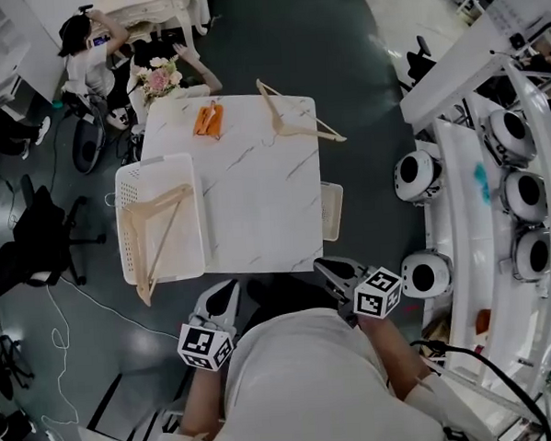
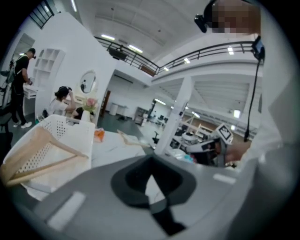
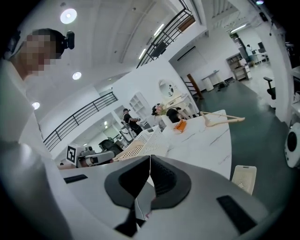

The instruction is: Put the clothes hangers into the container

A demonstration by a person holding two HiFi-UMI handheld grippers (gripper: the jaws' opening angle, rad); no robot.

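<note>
A person stands at the near edge of a marble table [image 1: 256, 193] with a gripper in each hand, both held low and close to the body, short of the tabletop. The left gripper [image 1: 226, 289] points toward the table's near left corner; its jaws are pressed together with nothing between them. The right gripper [image 1: 326, 266], at the near right corner, likewise has its jaws closed and empty.

A white basket [image 1: 158, 170] sits along the table's left edge, overhanging it slightly. One wooden hanger [image 1: 157, 203] lies in the basket, one end poking out over its near rim. A second hanger [image 1: 300, 131] lies on the far right corner of the table, well apart from the basket, one arm jutting past the right edge.

An orange item [image 1: 208, 119] rests near the far edge, left of the second hanger. A bunch of flowers [image 1: 160, 80] stands just beyond the far left corner, where a seated person [image 1: 87, 59] works at a desk
</note>
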